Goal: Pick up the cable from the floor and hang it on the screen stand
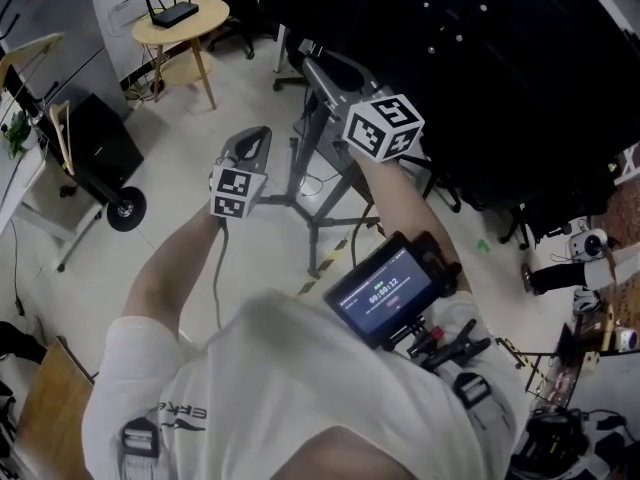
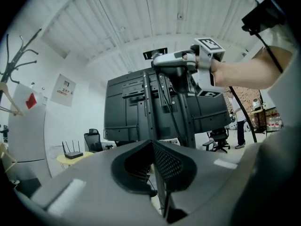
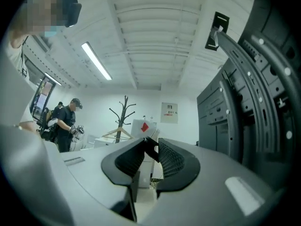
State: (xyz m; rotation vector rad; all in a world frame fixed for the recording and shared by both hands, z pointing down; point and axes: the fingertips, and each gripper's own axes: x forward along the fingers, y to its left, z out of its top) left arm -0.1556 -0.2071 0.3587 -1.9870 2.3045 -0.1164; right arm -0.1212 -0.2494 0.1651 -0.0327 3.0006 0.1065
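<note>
Cable, raised at the screen stand.
I logged the right gripper (image 1: 316, 66) clamped on a dark stretch of cable (image 3: 150, 149). The left gripper (image 1: 252, 140) had its jaws pressed together, with a thin strand (image 1: 217, 278) dangling beneath. Both were near the screen stand (image 1: 314, 230).

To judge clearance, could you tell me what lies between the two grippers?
Head view: the screen stand's grey post shows between the left gripper and right gripper.

The left hand-held gripper (image 1: 256, 138) and right hand-held gripper (image 1: 314, 65) flank the grey screen stand (image 1: 312, 218).
</note>
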